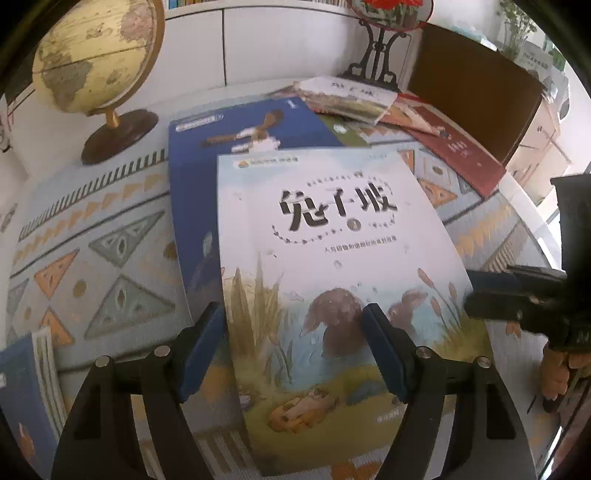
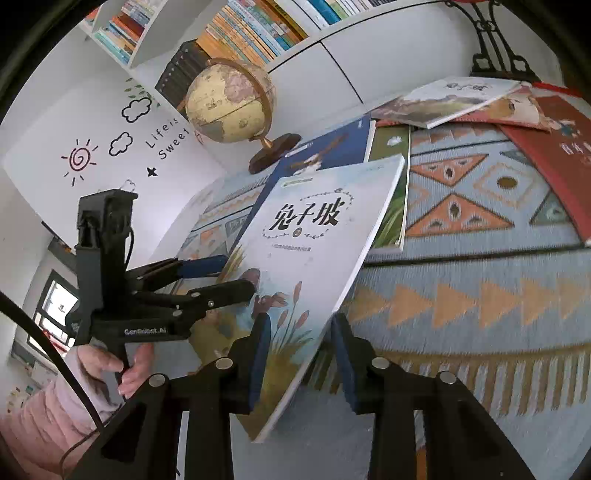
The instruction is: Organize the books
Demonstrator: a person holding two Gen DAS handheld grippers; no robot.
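Observation:
A pale book with rabbits and reeds on its cover (image 1: 332, 266) is lifted at a tilt above a blue book (image 1: 236, 136) and a green book (image 2: 393, 206). My right gripper (image 2: 301, 360) straddles the pale book's (image 2: 314, 251) right edge; its jaws stand a little apart, so the grip is unclear. My left gripper (image 1: 293, 350) is open above the cover's lower part; it also shows in the right wrist view (image 2: 232, 275) at the book's left edge. More books (image 1: 347, 99) and a red book (image 1: 454, 147) lie at the back.
A globe (image 1: 96, 55) stands at the back left on the patterned tablecloth (image 1: 92, 266). A black ornamental stand (image 1: 376, 55) and a brown box (image 1: 476, 88) are at the back right. Another book (image 1: 26, 387) lies at the near left. White bookshelves (image 2: 258, 29) line the wall.

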